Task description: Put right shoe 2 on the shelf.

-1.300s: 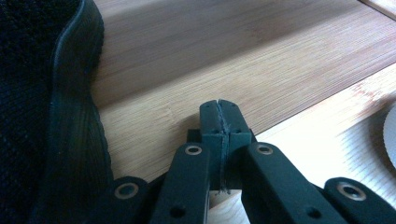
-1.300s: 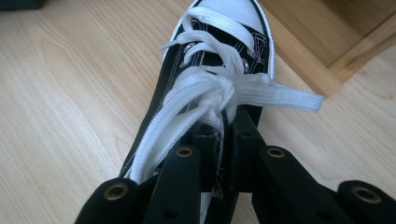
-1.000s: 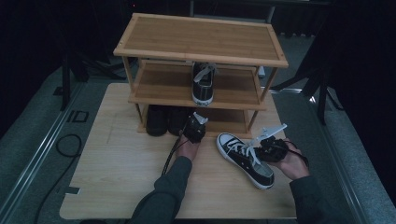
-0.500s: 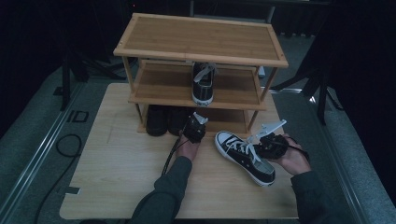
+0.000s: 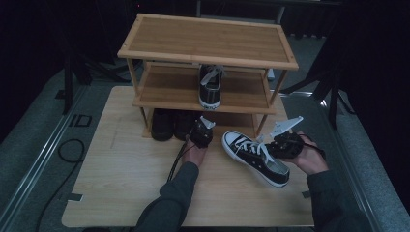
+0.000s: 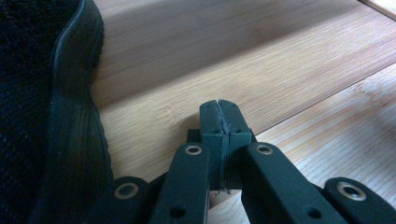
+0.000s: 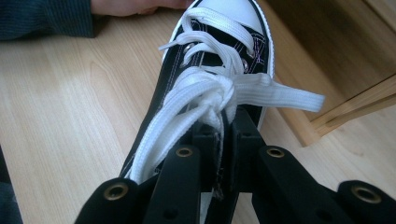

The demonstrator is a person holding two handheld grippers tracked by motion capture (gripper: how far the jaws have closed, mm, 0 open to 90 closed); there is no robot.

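The black-and-white sneaker (image 5: 255,157) hangs tilted above the table (image 5: 121,183), the right gripper (image 5: 276,145) clamped on its tongue behind the lace knot, wrist low. To its left, the left gripper (image 5: 202,131) rests closed and empty beside two dark shoes (image 5: 169,124). One sneaker (image 5: 210,87) sits on the rack (image 5: 159,84) beyond.

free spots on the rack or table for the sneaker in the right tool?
Middle shelf is bare left of the sneaker standing on it, with a narrower gap to its right. Top shelf is bare. Table is open left of the left tool. Bottom tier is crowded on the left by dark shoes.
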